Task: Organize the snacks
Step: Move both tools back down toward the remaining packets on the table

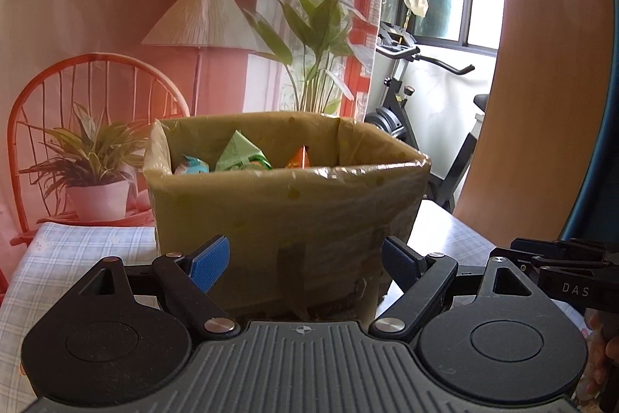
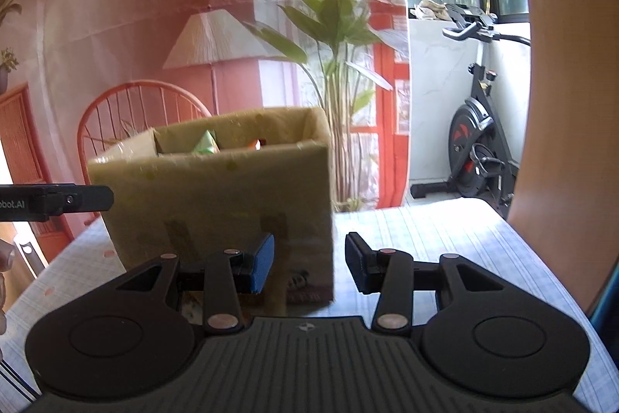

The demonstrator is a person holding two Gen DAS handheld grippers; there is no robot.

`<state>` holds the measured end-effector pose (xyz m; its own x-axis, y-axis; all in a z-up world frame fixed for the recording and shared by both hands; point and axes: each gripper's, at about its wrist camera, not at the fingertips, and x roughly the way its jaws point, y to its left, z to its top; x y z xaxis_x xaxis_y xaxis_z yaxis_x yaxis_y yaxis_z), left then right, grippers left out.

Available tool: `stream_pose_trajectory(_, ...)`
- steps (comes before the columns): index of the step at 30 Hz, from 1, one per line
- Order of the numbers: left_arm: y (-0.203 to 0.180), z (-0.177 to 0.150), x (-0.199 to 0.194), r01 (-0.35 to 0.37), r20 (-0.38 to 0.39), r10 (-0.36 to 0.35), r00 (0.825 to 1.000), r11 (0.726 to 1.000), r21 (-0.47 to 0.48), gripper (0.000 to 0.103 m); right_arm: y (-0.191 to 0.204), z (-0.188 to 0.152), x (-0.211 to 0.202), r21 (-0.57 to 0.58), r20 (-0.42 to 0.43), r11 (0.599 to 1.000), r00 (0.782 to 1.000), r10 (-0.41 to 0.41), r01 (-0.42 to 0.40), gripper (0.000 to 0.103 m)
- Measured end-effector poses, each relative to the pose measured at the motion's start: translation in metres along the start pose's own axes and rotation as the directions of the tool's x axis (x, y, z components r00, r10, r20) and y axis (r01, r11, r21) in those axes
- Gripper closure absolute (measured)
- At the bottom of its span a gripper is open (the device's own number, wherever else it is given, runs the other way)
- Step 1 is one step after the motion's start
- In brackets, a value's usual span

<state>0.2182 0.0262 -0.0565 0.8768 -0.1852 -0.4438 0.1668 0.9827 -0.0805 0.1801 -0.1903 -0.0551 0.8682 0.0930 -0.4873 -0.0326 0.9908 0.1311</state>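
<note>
Snack box [image 1: 286, 204] stands just ahead of both empty grippers.

The right gripper [image 2: 309, 264] pointed at the box [image 2: 216, 188] — jaws apart, empty. Snack packets [image 2: 207, 144] lay inside, beyond its fingertips.

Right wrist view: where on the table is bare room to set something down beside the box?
The checked tablecloth lies bare right of the cardboard box, out to the table's far edge by the exercise bike. Left of the box only a narrow strip shows, crowded by the left gripper. Snack packets already fill the box.
</note>
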Motion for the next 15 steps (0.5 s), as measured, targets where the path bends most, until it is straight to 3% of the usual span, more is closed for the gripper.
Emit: stream_pose_trajectory(15,0.001,-0.034,0.007,-0.013,-0.053,0.014,0.998,1.0,0.02,0.015,-0.01,-0.049,0.002,0.006,-0.11,1.0,0.994,0.003,-0.002,0.058)
